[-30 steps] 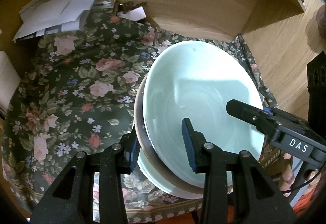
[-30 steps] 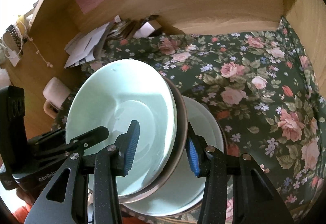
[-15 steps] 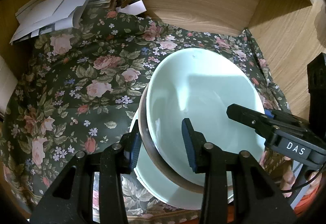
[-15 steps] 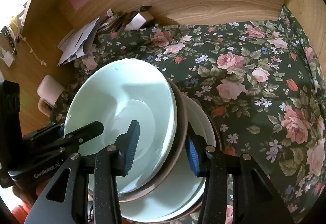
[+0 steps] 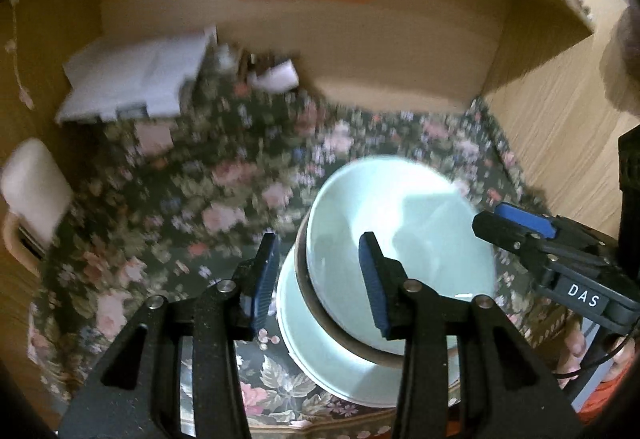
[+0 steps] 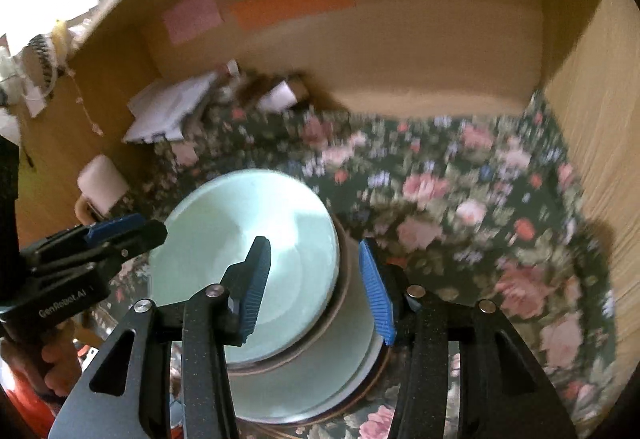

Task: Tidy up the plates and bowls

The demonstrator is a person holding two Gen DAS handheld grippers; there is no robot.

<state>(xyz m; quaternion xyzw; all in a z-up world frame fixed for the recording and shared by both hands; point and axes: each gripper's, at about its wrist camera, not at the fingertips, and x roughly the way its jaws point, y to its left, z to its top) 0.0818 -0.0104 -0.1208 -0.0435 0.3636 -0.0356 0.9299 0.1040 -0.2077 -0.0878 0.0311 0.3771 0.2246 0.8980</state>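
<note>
A pale green bowl (image 5: 400,259) sits in a brown-rimmed bowl on a pale green plate (image 5: 320,351), stacked near the front edge of the floral cloth (image 5: 180,199). My left gripper (image 5: 320,279) stands open, its jaws on either side of the stack's left rim with gaps showing. My right gripper (image 6: 316,287) stands open astride the stack's right rim; the bowl (image 6: 248,263) and plate (image 6: 304,391) show there too. Each gripper appears in the other's view, the right one (image 5: 520,227) and the left one (image 6: 120,231).
The stack sits in a wooden cubby with a back wall (image 5: 360,51) and a right side wall (image 6: 600,159). White papers (image 5: 132,79) lie at the back left. A cream mug-like object (image 5: 32,191) stands at the left edge. Coloured notes (image 6: 292,3) stick on the back wall.
Both grippers' jaws have widened off the stack's rims and both grippers have drawn back. The stack now looks smaller and rests on the cloth.
</note>
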